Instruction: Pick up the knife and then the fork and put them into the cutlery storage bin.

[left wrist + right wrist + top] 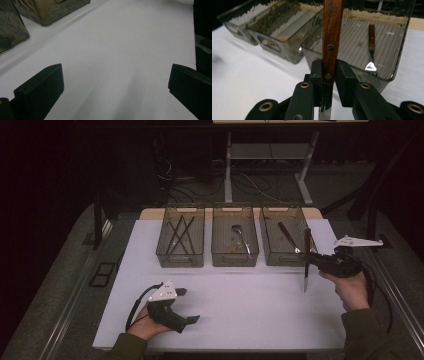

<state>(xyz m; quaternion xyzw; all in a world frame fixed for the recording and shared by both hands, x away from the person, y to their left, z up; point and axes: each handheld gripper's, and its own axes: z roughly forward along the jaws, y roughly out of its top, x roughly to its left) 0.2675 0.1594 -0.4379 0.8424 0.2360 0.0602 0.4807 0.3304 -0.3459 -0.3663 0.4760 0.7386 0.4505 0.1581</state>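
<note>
My right gripper [310, 261] is shut on a knife [306, 270] with a brown wooden handle. The knife hangs upright just in front of the right-hand clear bin [280, 257], handle up and steel blade pointing down at the white table [240, 295]. In the right gripper view the pads [345, 80] clamp the handle [332, 30] near its lower rivet. My left gripper [189, 305] rests low at the table's front left. Its jaws stand wide apart with nothing between them, and bare table shows between them in the left gripper view [115, 82].
Three clear bins stand in a row at the back of the table. The left bin [180, 257] holds dark sticks, the middle bin [235, 257] a spoon [241, 237], and the right one a wooden-handled utensil [371, 50]. Table legs and cables lie beyond.
</note>
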